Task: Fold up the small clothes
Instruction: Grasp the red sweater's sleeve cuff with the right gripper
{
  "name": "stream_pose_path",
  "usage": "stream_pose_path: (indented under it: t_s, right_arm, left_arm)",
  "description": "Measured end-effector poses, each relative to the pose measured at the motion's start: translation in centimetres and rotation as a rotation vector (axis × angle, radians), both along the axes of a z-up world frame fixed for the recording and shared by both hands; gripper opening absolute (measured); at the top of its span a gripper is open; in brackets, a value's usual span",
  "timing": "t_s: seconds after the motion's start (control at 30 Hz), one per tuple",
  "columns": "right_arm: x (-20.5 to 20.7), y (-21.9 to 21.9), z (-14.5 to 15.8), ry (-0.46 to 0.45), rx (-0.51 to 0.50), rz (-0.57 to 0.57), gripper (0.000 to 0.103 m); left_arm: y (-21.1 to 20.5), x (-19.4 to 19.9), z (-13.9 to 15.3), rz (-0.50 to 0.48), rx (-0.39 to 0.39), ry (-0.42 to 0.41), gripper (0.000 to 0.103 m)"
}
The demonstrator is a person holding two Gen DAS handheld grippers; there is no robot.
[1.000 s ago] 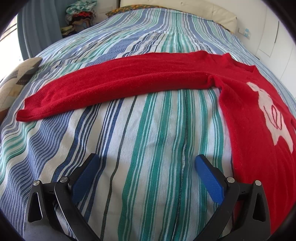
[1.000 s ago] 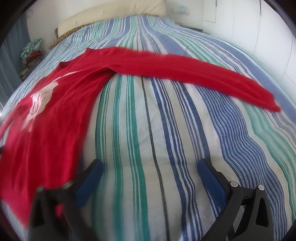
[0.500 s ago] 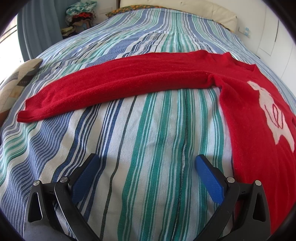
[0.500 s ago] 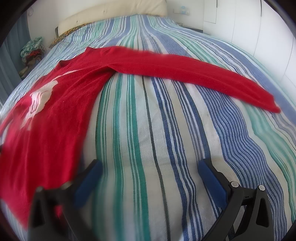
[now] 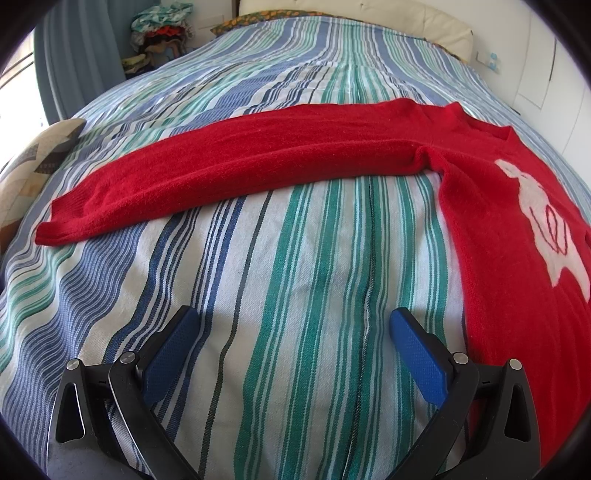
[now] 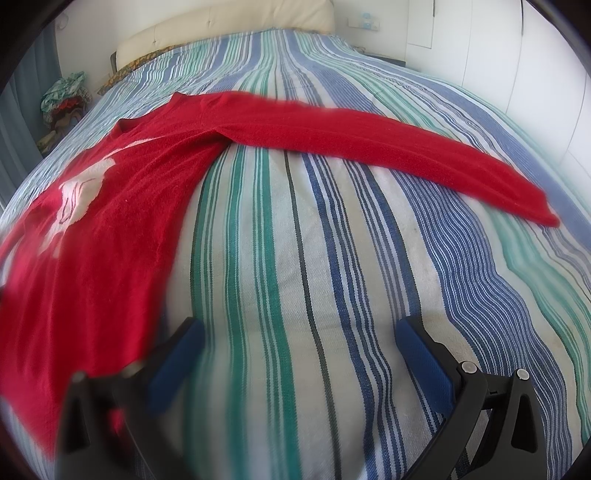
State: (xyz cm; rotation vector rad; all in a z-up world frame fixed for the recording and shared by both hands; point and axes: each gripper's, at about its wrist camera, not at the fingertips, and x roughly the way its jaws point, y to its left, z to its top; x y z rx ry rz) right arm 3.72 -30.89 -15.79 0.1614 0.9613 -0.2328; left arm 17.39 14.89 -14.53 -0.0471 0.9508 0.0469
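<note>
A red knit sweater (image 5: pixel 509 229) with a white figure on its chest lies flat on the striped bedspread (image 5: pixel 295 277). In the left wrist view one sleeve (image 5: pixel 229 170) stretches out to the left, its cuff near the bed's left side. My left gripper (image 5: pixel 291 328) hovers open over bare bedspread, just left of the sweater's body. In the right wrist view the sweater (image 6: pixel 96 236) fills the left side and its other sleeve (image 6: pixel 388 140) runs out to the right. My right gripper (image 6: pixel 299 339) is open and empty, its left finger by the sweater's edge.
A cream headboard (image 5: pixel 406 18) and a patterned pillow (image 5: pixel 258 16) are at the far end of the bed. A pile of clothes (image 5: pixel 162 33) sits beyond the far left corner. A patterned cushion (image 5: pixel 33 162) lies at the left edge. White cupboard doors (image 6: pixel 517 55) stand at the right.
Both views have shifted only slightly. The sweater lies as before and both grippers stay open.
</note>
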Motion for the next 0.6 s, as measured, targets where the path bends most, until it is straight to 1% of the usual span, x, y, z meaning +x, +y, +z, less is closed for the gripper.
stream_pose_path:
  t_s: [0.6]
  right_arm:
    - [0.1, -0.11, -0.03, 0.002, -0.004, 0.004, 0.103]
  left_arm:
    - [-0.04, 0.07, 0.0, 0.002, 0.001, 0.008, 0.103]
